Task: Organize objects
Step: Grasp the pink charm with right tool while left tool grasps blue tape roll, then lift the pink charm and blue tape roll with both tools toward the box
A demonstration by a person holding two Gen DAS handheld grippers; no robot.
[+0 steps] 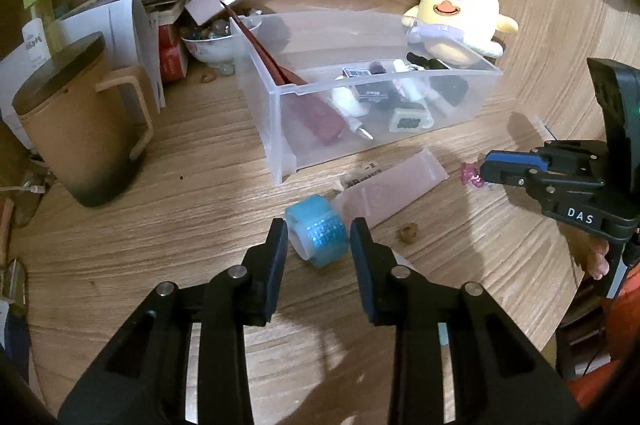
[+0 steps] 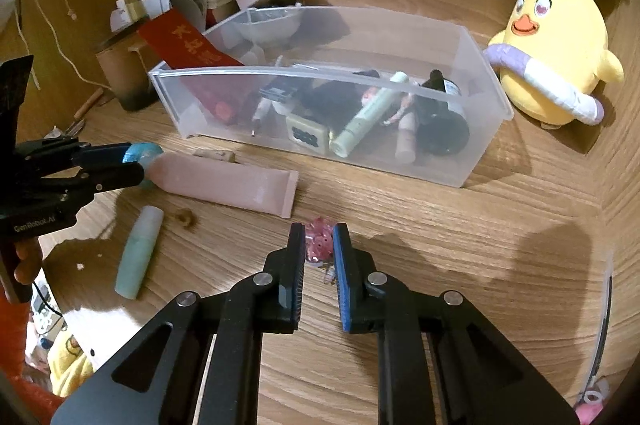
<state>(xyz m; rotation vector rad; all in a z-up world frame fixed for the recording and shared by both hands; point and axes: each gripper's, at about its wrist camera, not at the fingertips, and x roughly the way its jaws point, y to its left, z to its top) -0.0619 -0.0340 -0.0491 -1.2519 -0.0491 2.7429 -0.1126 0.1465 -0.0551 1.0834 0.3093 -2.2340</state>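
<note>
Two hand-held grippers work beside the clear bin (image 2: pixel 472 161) on the bench (image 2: pixel 460 249): the left hand-held gripper (image 1: pixel 319 231) nips a blue tape roll (image 1: pixel 316 231), the right hand-held gripper (image 2: pixel 319 237) pinches a pink glittery trinket (image 2: pixel 318 239), each apparently bound for the bin.

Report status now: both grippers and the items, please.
Left gripper shut on blue tape roll. Right gripper shut on pink trinket. Clear bin ahead, pink tube before it.

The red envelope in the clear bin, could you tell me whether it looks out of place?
Yes. The red envelope leans tilted over the rim at one end of the clear bin, sticking well out, while the other items lie flat inside.
</note>
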